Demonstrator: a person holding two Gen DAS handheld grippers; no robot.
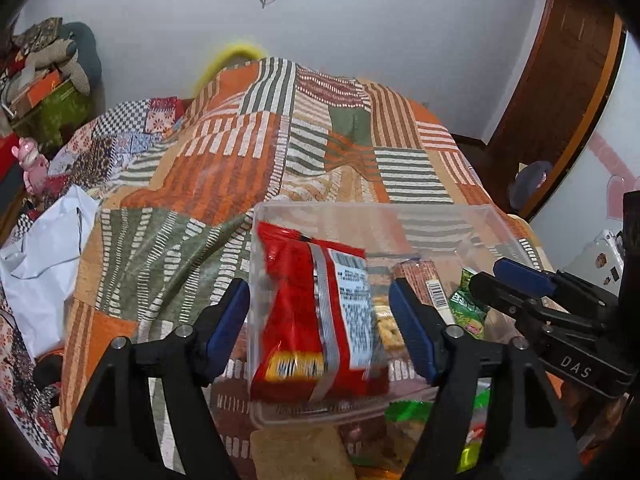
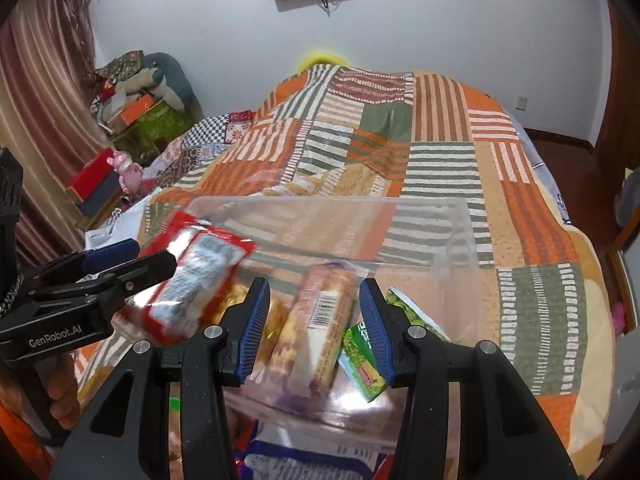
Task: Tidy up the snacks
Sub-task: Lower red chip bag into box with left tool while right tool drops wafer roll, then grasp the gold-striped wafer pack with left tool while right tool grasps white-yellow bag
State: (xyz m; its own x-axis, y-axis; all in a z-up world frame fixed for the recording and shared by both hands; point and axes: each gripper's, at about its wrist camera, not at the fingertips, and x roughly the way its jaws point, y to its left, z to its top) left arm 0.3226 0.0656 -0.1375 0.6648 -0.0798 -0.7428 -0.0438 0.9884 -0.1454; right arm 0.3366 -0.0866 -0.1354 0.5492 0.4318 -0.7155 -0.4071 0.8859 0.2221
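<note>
Snacks partly sorted: red packet (image 1: 316, 316), biscuit roll (image 2: 320, 320) and green packet (image 2: 362, 360) lie in clear bin (image 1: 400, 216) on bed | left hand-held gripper (image 1: 320, 328) wide apart, red packet blurred between its fingers, touch unclear | right hand-held gripper (image 2: 316, 328) apart over biscuit roll, holding nothing | more packets below both, outside bin

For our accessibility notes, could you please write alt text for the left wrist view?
The open left gripper frames a red snack packet dropping into a clear plastic box on a patchwork bedspread. The right gripper reaches in from the right.
</note>
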